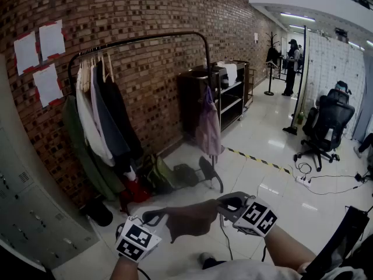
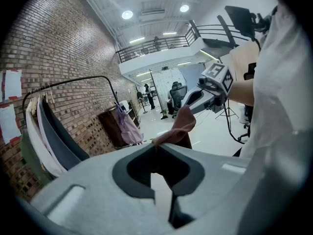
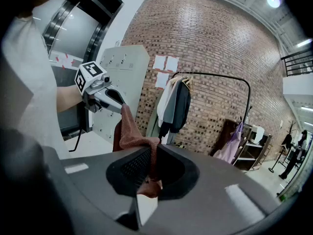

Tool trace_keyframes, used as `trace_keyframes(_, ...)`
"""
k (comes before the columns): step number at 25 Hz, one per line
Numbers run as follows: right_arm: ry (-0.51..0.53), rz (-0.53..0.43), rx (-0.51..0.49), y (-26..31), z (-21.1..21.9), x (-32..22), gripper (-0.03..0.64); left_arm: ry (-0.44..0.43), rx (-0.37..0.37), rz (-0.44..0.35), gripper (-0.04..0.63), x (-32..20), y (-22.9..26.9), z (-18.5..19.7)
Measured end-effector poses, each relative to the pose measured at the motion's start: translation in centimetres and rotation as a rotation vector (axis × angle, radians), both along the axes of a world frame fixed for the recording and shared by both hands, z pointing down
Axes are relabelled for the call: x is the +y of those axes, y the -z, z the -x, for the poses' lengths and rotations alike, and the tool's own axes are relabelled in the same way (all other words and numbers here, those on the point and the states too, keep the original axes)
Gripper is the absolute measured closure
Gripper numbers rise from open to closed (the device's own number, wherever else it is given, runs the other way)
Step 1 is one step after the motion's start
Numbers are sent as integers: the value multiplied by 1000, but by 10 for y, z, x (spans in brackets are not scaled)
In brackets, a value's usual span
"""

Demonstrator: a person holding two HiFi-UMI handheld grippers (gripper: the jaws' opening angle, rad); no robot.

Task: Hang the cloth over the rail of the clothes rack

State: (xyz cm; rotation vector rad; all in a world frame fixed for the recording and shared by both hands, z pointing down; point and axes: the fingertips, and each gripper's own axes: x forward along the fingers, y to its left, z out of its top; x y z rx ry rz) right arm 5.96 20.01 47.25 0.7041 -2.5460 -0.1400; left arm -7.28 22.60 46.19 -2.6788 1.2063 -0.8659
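Presently the brown cloth (image 1: 189, 217) stretches between both grippers: the left gripper (image 1: 152, 216) has its jaws clamped on one end, and the right gripper (image 1: 228, 203) has its jaws clamped on the other. Both hands sit low, tipped slightly downward, facing each other. The cloth hangs rumpled, well apart from the rack's rail (image 1: 143, 39).

In the head view the cloth (image 1: 189, 219) covers the jaw tips of the left gripper (image 1: 158, 217) and the right gripper (image 1: 221, 206). The lower edge cuts off the person's forearms (image 1: 285, 247). Hung clothes (image 1: 99, 121) hide the lower left upright of the clothes rack (image 1: 145, 38). Print on the wall papers (image 1: 41, 45) is too small to read. The lockers (image 1: 35, 226) run out at left.
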Motion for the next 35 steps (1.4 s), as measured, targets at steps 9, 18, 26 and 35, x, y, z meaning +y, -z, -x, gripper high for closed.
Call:
trace_keyframes(9, 8, 37, -31, -21, 6, -71, 594, 12, -21, 25, 580, -70, -18, 8)
trace_keyframes(18, 31, 75, -23, -38, 21, -260, 594, 44, -28, 68, 580, -255, -35, 25)
trace_keyframes(26, 87, 50, 24, -30, 26, -446, 594, 101, -17, 37, 580, -445, -21, 30)
trace_keyframes(35, 119, -49, 60, -3, 30, -550, 594, 149, -34, -36, 580, -539, 2, 40)
